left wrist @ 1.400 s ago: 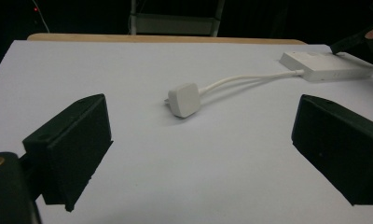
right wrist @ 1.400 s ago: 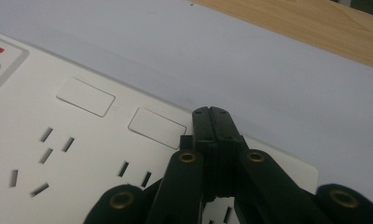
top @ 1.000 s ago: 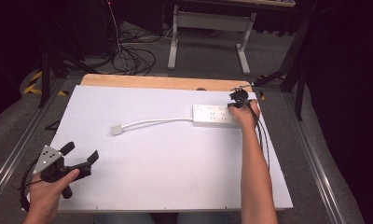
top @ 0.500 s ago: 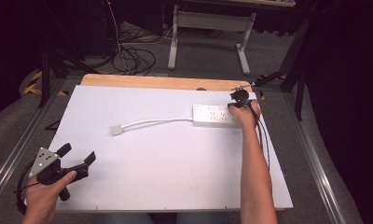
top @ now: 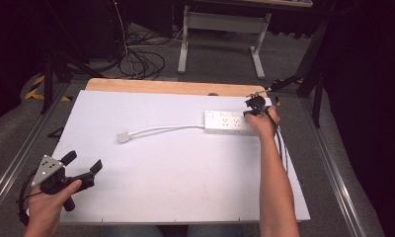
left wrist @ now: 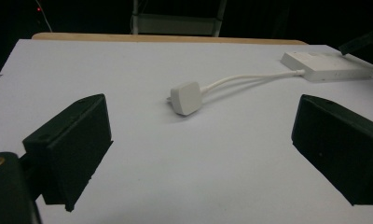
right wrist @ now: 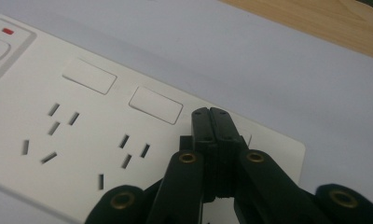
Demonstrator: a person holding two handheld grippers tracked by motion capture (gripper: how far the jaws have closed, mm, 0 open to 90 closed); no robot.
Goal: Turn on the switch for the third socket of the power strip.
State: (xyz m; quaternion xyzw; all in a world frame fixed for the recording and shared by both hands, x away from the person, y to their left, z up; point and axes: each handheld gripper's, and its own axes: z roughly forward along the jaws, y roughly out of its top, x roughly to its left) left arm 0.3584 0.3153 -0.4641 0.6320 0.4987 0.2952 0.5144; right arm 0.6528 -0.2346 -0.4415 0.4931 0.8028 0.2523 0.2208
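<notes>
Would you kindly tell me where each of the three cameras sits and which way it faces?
High view: above the person's side, looking forward and down on the white table; both forearms, the open left claw and the right claw show.
Left gripper view: rides the left claw, looking low across the table at the white plug; its black jaws stand wide apart.
Right gripper view: rides the shut right claw, close above the white power strip.
Shared: all three show the power strip.
</notes>
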